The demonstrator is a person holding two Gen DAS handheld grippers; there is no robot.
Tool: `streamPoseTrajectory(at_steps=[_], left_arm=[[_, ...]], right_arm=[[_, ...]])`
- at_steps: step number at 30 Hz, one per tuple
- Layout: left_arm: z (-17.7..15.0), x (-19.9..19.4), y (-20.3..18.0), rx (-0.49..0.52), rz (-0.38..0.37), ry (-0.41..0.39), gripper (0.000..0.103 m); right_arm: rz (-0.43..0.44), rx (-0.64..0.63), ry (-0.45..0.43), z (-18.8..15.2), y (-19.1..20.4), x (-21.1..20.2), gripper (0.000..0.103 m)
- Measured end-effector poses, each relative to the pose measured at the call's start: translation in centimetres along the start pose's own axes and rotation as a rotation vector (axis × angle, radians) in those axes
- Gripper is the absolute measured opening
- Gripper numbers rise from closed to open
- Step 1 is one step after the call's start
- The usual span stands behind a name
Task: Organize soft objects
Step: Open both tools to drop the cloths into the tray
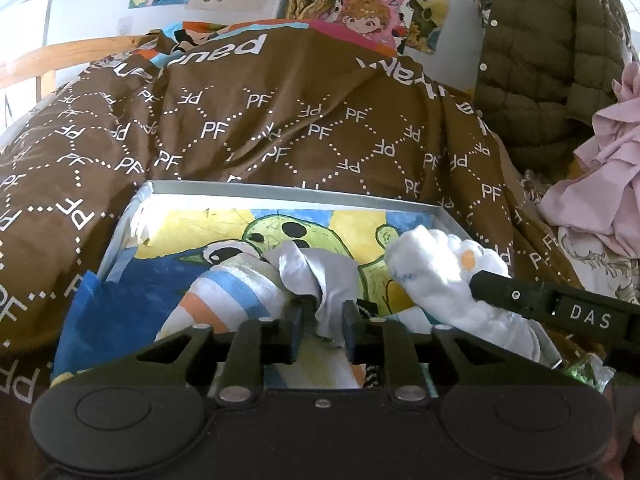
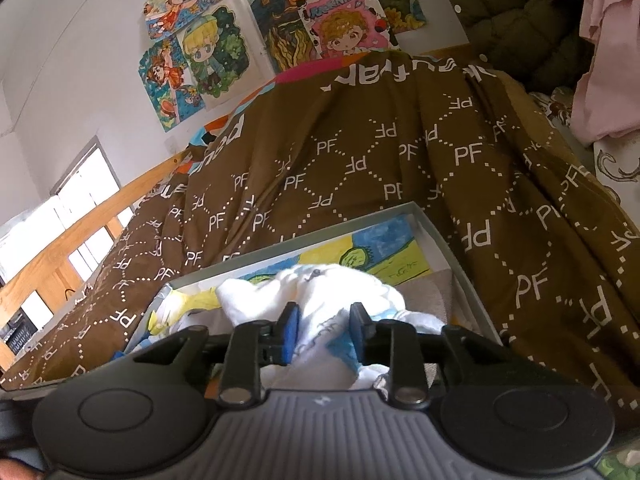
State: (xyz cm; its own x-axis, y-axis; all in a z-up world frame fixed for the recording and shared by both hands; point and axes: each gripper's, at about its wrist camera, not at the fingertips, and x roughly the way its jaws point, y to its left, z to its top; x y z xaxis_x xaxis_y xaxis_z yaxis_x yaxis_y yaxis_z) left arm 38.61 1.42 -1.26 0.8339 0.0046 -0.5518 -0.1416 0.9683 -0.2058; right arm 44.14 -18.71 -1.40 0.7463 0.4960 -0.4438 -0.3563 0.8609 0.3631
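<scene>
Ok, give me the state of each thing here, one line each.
Box: open, lidless, on the brown quilt.
Striped sock: lying in the box.
White fluffy sock: lying in the box.
Left gripper: jaws parted around grey cloth.
Right gripper: jaws parted around the white sock.

Your left gripper [image 1: 322, 326] hides the box's [image 1: 280, 194] near edge and the striped sock's [image 1: 224, 300] lower end. Your right gripper [image 2: 325, 330] covers much of the white sock [image 2: 320, 292]. The quilt's [image 1: 280, 120] lettering is partly folded away.
</scene>
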Motion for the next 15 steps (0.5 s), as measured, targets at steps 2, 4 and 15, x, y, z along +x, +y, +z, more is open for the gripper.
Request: streamPoseTrajectory(at_steps=[2, 4, 15], left_arm=[[0.0, -0.2, 0.0, -0.006, 0.008, -0.005, 0.033], [-0.1, -0.5, 0.0, -0.016, 0.016, -0.012, 0.046], [0.6, -4.3, -0.7, -0.055, 0.069, -0.095, 0.083]], right_arm=[[0.007, 0.008, -0.001, 0.1, -0.2, -0.1, 0.037], [0.008, 0.017, -0.002, 0.3, -0.3, -0.3, 0.044], [0.028, 0.048, -0.079, 2.7, -0.6, -4.5, 0.077]])
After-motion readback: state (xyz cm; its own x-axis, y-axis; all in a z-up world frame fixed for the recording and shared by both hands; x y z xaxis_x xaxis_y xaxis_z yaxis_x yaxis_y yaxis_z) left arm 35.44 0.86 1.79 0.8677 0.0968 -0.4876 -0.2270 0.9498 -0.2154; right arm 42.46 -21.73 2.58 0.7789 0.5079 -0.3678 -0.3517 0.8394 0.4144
